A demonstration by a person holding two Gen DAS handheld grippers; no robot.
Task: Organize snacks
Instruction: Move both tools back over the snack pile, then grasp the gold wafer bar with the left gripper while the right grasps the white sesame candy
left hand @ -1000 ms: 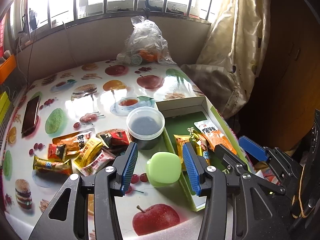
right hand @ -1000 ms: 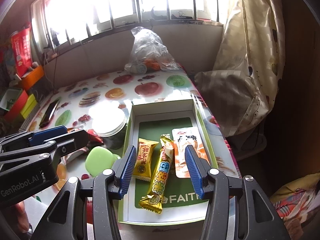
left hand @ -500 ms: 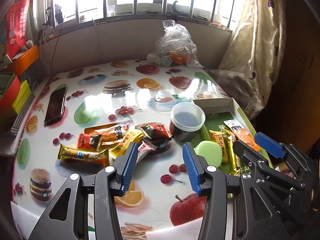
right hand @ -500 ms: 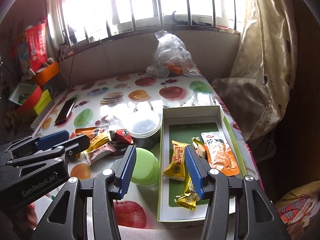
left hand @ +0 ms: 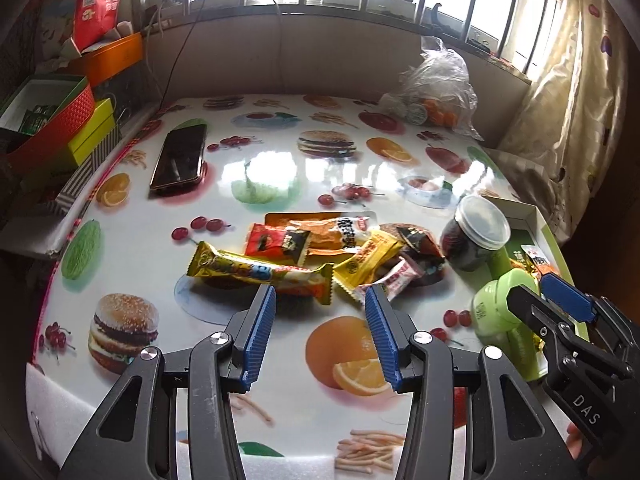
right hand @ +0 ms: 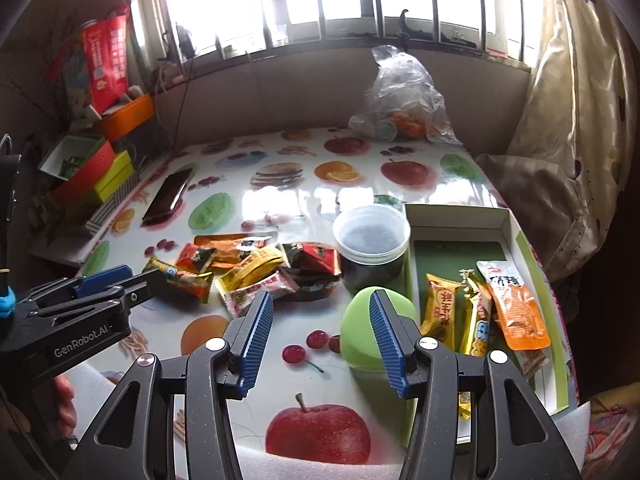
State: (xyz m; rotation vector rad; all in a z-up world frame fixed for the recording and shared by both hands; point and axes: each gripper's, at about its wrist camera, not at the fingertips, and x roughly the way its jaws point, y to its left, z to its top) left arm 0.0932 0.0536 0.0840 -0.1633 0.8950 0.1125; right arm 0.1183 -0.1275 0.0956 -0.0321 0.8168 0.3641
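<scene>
My left tongs (left hand: 320, 332) gape wide above the snack pile (left hand: 320, 256). My right tongs (right hand: 320, 332) gape too, empty, near the green box (right hand: 516, 240).

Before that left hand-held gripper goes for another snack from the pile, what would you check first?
1. Left hand-held gripper open and empty: ok, its fingers are spread with nothing between them.
2. Aimed at a snack: ok, the long yellow bar lies just ahead of the fingertips.
3. Bar free to lift: cannot tell, one end touches other wrappers in the pile.
4. Room in the box: ok, three snacks lie inside and bare green floor shows.
5. Right hand-held gripper out of the way: ok, open, empty, over the table near the green case.
6. Jar beside the pile: not ok, close enough to be bumped.
</scene>
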